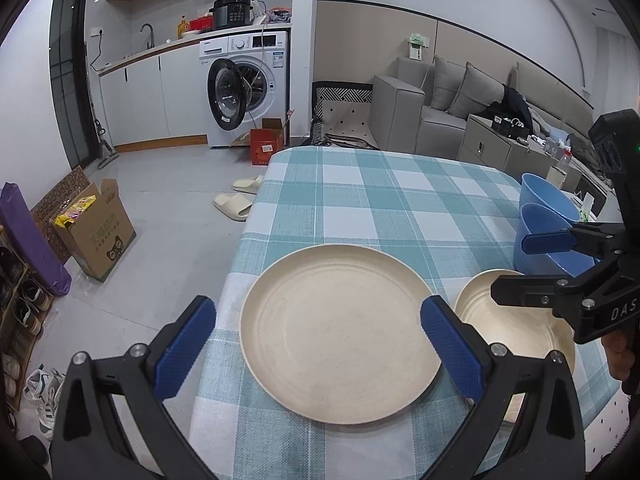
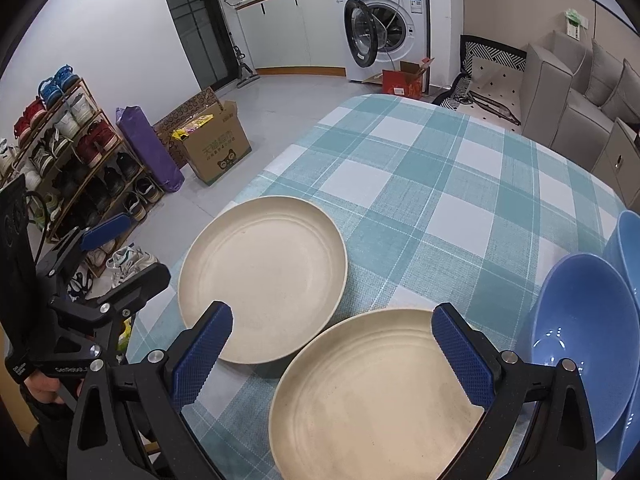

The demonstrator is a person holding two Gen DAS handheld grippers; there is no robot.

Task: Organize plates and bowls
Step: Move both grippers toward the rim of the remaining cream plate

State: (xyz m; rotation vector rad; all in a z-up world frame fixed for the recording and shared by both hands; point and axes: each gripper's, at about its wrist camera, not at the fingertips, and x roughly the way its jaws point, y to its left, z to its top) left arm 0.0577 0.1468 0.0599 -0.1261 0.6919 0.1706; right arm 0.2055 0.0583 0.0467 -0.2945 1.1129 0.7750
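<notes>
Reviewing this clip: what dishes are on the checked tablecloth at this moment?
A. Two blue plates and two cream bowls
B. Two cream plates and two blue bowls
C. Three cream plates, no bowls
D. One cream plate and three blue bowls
B: the right wrist view shows a far cream plate and a near cream plate side by side, with two blue bowls at the right edge of the tablecloth.

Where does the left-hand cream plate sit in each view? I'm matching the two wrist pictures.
Left wrist: the left cream plate sits at lower centre, framed by the open left gripper.
Right wrist: it sits left of centre, beyond the open right gripper.
Shared landmark: the washing machine.
</notes>
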